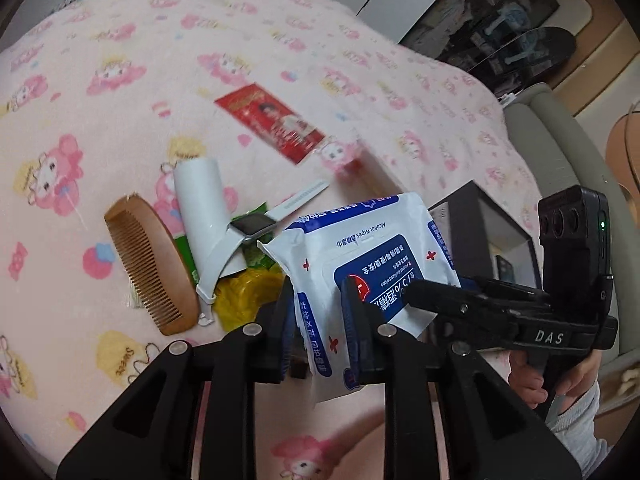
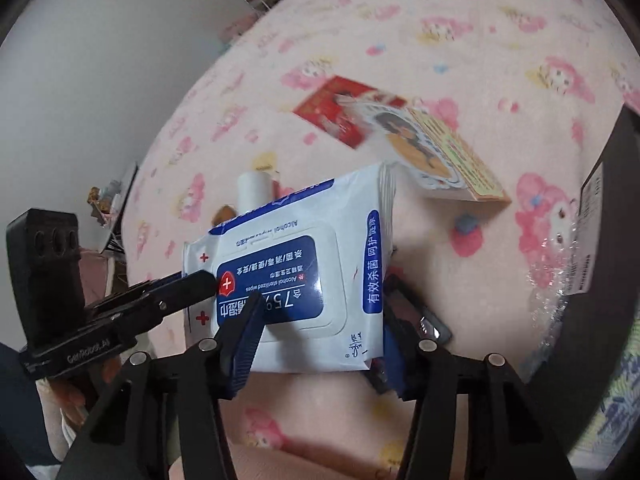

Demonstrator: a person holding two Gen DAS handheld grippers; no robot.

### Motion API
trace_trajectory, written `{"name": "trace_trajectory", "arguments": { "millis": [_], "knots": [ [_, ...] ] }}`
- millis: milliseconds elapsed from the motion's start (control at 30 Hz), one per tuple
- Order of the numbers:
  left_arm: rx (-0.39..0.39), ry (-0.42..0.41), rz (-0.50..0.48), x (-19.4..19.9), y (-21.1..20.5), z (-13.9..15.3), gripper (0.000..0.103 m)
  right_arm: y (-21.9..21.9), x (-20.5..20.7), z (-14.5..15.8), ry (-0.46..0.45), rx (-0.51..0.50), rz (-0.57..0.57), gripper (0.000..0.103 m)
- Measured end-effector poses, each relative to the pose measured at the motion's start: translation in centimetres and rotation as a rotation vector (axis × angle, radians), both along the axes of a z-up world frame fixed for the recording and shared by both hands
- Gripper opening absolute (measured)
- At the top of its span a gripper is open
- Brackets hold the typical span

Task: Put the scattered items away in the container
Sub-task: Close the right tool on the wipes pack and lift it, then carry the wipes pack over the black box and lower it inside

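Left wrist view showed both grippers closed on the wipes (image 1: 372,256): left gripper (image 1: 316,320) from below, right gripper (image 1: 432,292) reaching in sideways, above the blanket (image 1: 120,120).

We are seeing the white-and-blue alcohol wipes pack (image 1: 372,256) sitting tilted between both tools' fingers, the dark container (image 1: 476,216) lying just beyond it

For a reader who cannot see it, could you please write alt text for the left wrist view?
The left gripper and the right gripper both pinch a wipes pack above a pink blanket. Left of it lie a comb, a white tube, a watch and a red packet.
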State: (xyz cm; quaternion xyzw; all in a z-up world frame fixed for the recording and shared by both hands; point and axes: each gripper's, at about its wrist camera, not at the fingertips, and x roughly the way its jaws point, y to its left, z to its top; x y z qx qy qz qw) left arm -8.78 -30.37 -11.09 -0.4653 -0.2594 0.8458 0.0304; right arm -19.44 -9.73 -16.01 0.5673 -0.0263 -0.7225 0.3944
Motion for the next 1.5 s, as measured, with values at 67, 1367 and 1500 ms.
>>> {"name": "trace_trajectory", "arguments": {
  "millis": [67, 1367, 1500],
  "knots": [
    [0.001, 0.014, -0.011, 0.3, 0.7, 1.3, 0.020, 0.2, 0.9, 1.8, 0.044, -0.006, 0.004, 0.049],
    [-0.035, 0.094, -0.268, -7.1, 24.7, 6.8, 0.022, 23.8, 2.1, 6.8, 0.179, -0.031, -0.259, 0.049],
    [-0.040, 0.056, -0.293, -12.1, 26.8, 4.9, 0.022, 25.0, -1.0, 6.0, 0.203, 0.061, -0.274, 0.049]
  ]
}}
